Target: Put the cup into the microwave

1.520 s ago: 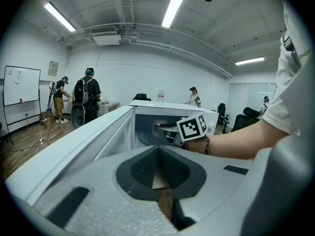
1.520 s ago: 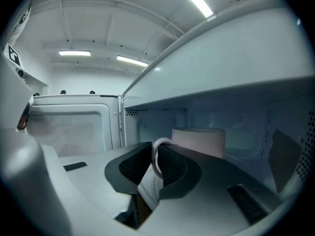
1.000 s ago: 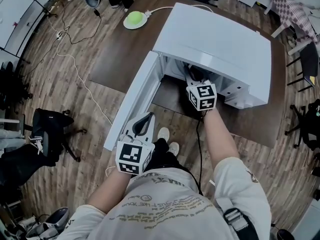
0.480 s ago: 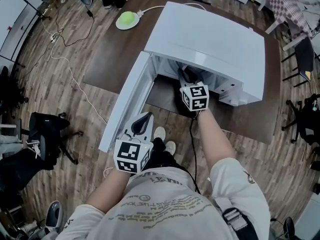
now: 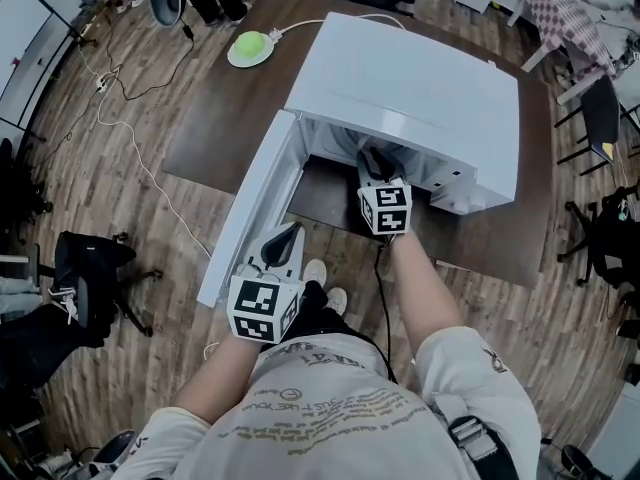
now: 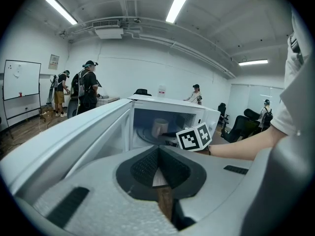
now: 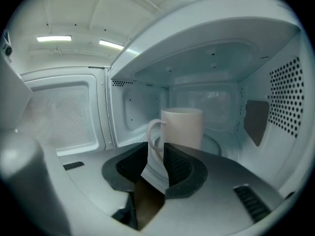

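Note:
A pale mug, the cup (image 7: 184,127), stands upright on the turntable inside the white microwave (image 5: 410,88), its handle to the left. My right gripper (image 7: 156,146) reaches into the oven's mouth with a narrow gap between its jaws. The handle sits just past the tips, and nothing is clamped. From above, the right gripper (image 5: 374,160) is at the front opening. The left gripper view shows the cup (image 6: 158,127) deep in the cavity. My left gripper (image 5: 292,230) hangs beside the open door (image 5: 255,208), its pads (image 6: 142,167) meeting at the tip with nothing held.
The microwave rests on a brown table (image 5: 220,118) with a green round object (image 5: 248,46) on a white cable at its far left. Cables run over the wooden floor, and dark office chairs (image 5: 90,273) stand to the left. Several people (image 6: 86,85) stand far back.
My right gripper has drawn back a little from the oven cavity toward me, leaving the cup inside. The left gripper has stayed by the door.

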The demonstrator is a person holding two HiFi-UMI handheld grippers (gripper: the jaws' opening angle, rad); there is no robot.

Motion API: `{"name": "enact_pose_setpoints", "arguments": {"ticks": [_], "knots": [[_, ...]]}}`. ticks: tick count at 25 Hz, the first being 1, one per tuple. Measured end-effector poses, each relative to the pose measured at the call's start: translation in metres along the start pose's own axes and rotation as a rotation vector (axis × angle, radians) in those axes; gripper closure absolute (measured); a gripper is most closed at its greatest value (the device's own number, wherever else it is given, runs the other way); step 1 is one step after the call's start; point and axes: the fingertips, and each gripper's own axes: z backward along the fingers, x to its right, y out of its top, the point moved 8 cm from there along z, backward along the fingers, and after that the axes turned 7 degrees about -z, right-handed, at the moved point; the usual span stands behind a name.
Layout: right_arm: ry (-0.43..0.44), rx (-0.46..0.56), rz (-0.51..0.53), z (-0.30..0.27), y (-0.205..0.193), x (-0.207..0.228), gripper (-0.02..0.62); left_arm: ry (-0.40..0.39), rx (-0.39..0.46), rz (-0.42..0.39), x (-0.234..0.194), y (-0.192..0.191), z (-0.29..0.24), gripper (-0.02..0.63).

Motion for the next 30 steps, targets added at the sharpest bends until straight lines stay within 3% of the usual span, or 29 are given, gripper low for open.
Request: {"name": "enact_pose_setpoints", "arguments": {"ticks": [2,6,9,14,25,30], "knots": [[-0.007,-0.011,-0.022,0.01,-0.002,0.001,0.497,-0.008,0.01,0.003,0.001,0.003,-0.002,0.592],[-0.033,0.018,-0.056,0.039,0.005,-0.005,0.561,-0.022,0.034,0.004,0.003,0.009,-0.005,0.592],[-0.08,0.01,-0.029,0.064,0.01,-0.015,0.577,-0.034,0.058,0.013,0.005,0.016,-0.01,0.592],[-0.072,0.019,-0.025,0.108,0.023,-0.044,0.578,-0.059,0.096,0.006,0.011,0.03,-0.014,0.592],[-0.129,0.182,-0.098,0.205,0.114,-0.07,0.58,-0.143,0.156,-0.02,0.034,0.06,-0.027,0.592],[-0.129,0.224,-0.117,0.233,0.129,-0.074,0.581,-0.166,0.179,-0.042,0.045,0.072,-0.032,0.592]]}}
